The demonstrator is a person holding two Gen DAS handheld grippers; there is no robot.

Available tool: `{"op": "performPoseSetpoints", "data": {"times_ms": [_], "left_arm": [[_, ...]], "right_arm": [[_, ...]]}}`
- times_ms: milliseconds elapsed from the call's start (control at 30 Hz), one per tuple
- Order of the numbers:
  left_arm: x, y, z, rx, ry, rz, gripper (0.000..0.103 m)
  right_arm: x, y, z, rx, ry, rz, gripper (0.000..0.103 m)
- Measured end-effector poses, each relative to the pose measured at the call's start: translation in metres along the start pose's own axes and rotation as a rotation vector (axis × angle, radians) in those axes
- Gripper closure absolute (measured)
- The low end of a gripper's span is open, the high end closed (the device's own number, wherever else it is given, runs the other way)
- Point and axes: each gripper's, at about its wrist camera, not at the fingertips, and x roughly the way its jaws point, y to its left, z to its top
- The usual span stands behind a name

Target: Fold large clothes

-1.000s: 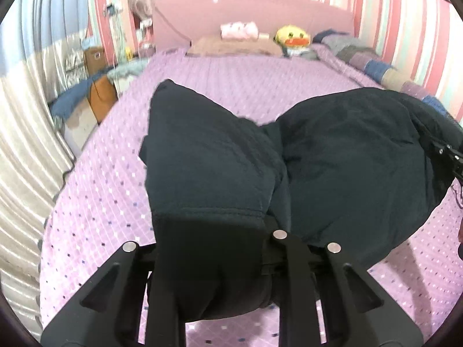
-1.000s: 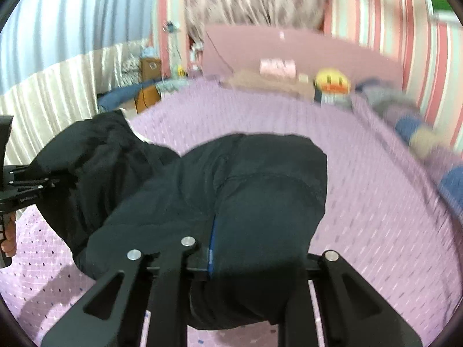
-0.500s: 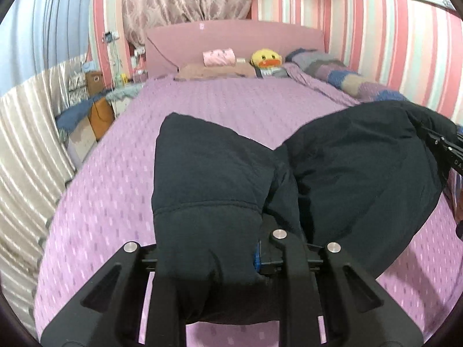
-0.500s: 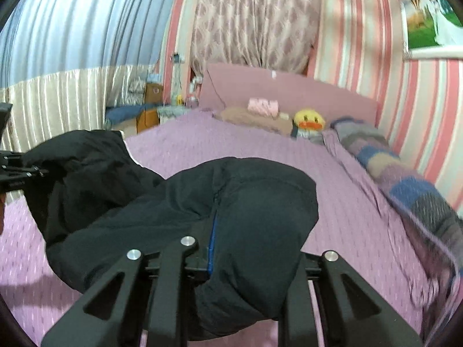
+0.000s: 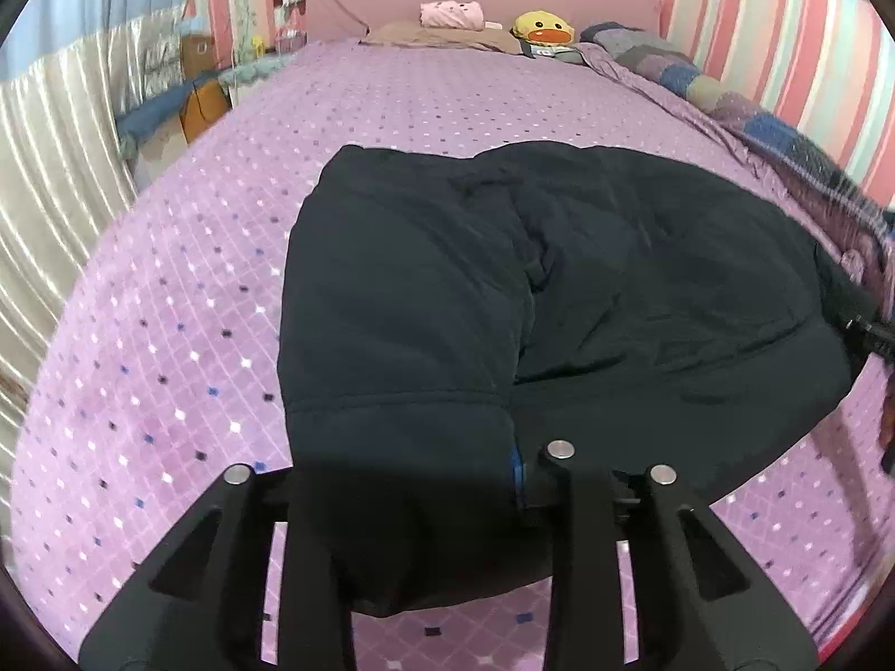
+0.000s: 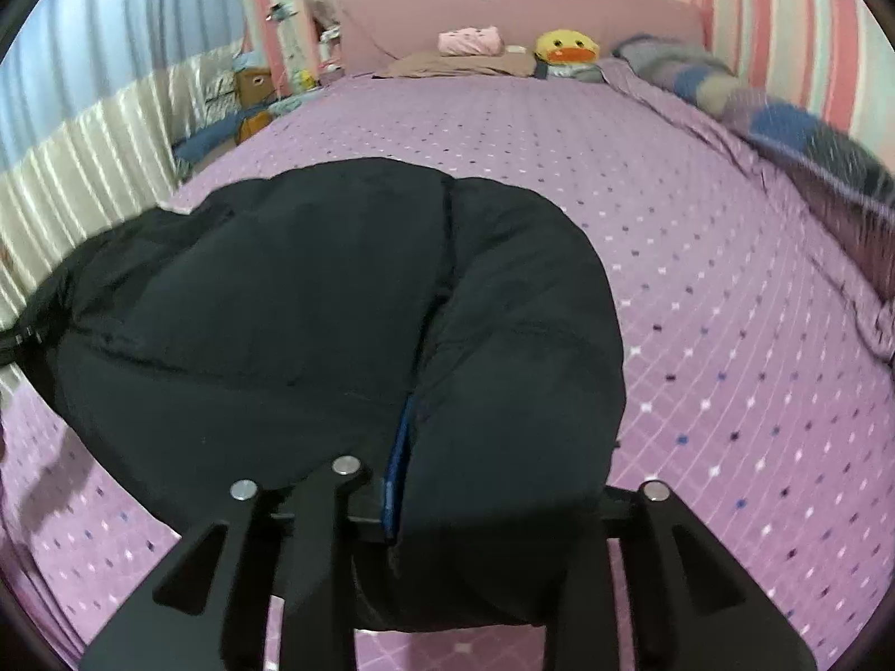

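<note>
You have brought the big dark coat (image 5: pixel 559 291) down flat onto the purple bed (image 5: pixel 168 335), and your left gripper (image 5: pixel 425 531) and right gripper (image 6: pixel 475 548) have just been opening with its edge still between their fingers, so this fold looks nearly done.
</note>
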Motion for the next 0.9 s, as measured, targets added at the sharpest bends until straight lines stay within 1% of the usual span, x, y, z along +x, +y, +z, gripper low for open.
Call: {"op": "performPoseSetpoints", "data": {"times_ms": [33,67,100,167,233,267,300,333,367,400,467,500,567,633,733,767,800,833,867,900], "left_arm": [[0.001,0.006,-0.001,-0.013,0.005,-0.008,0.068],[0.001,0.005,0.000,-0.019,0.008,-0.016,0.066],[0.014,-0.001,0.004,-0.020,0.007,-0.015,0.063],[0.010,0.004,-0.003,-0.015,0.010,-0.006,0.059],[0.000,0.012,-0.007,-0.027,0.014,-0.010,0.054],[0.000,0.010,-0.006,-0.034,0.011,-0.011,0.047],[-0.006,0.012,-0.009,-0.038,-0.001,-0.001,0.036],[-0.015,0.020,-0.012,-0.039,-0.023,0.018,0.028],[-0.026,0.024,-0.015,-0.042,-0.061,0.042,0.017],[-0.032,0.030,-0.016,-0.045,-0.081,0.052,0.012],[-0.042,0.043,-0.017,-0.061,-0.107,0.073,0.010],[-0.041,0.049,-0.017,-0.074,-0.100,0.087,0.010],[-0.034,0.063,-0.019,-0.098,-0.073,0.120,0.010],[-0.019,0.074,-0.022,-0.125,-0.027,0.148,0.011],[-0.005,0.077,-0.026,-0.120,0.004,0.172,0.011],[-0.004,0.077,-0.027,-0.119,0.006,0.174,0.011],[-0.002,0.074,-0.025,-0.121,0.005,0.172,0.011],[-0.002,0.072,-0.024,-0.123,0.001,0.170,0.012],[-0.003,0.071,-0.024,-0.124,-0.001,0.167,0.012],[-0.005,0.071,-0.023,-0.123,-0.003,0.163,0.012]], "right_arm": [[-0.001,-0.001,0.000,0.003,0.009,-0.002,0.070],[-0.003,-0.001,-0.001,0.000,0.016,-0.004,0.066],[-0.002,0.003,-0.001,-0.002,0.024,-0.009,0.059],[-0.005,0.002,-0.003,0.003,0.036,-0.014,0.052],[-0.009,0.004,-0.003,0.026,0.048,0.004,0.045],[-0.012,0.003,-0.004,0.037,0.049,0.013,0.043],[-0.014,0.003,-0.006,0.039,0.047,0.010,0.043],[-0.015,0.004,-0.009,0.036,0.047,-0.001,0.043],[-0.017,0.003,-0.012,0.037,0.045,-0.006,0.043],[-0.018,0.003,-0.013,0.043,0.043,-0.005,0.043],[-0.020,0.002,-0.017,0.068,0.040,-0.002,0.043],[-0.021,0.000,-0.020,0.082,0.041,-0.003,0.043],[-0.019,-0.003,-0.026,0.105,0.052,-0.008,0.042],[-0.016,-0.005,-0.030,0.120,0.059,-0.009,0.042],[-0.011,-0.013,-0.037,0.147,0.081,0.011,0.039],[-0.008,-0.017,-0.038,0.161,0.100,0.028,0.035],[-0.008,-0.022,-0.040,0.173,0.108,0.012,0.015],[-0.009,-0.027,-0.041,0.186,0.090,-0.013,0.004],[-0.012,-0.035,-0.042,0.201,0.061,0.002,0.002],[-0.012,-0.046,-0.043,0.232,0.058,0.028,0.002]]}}
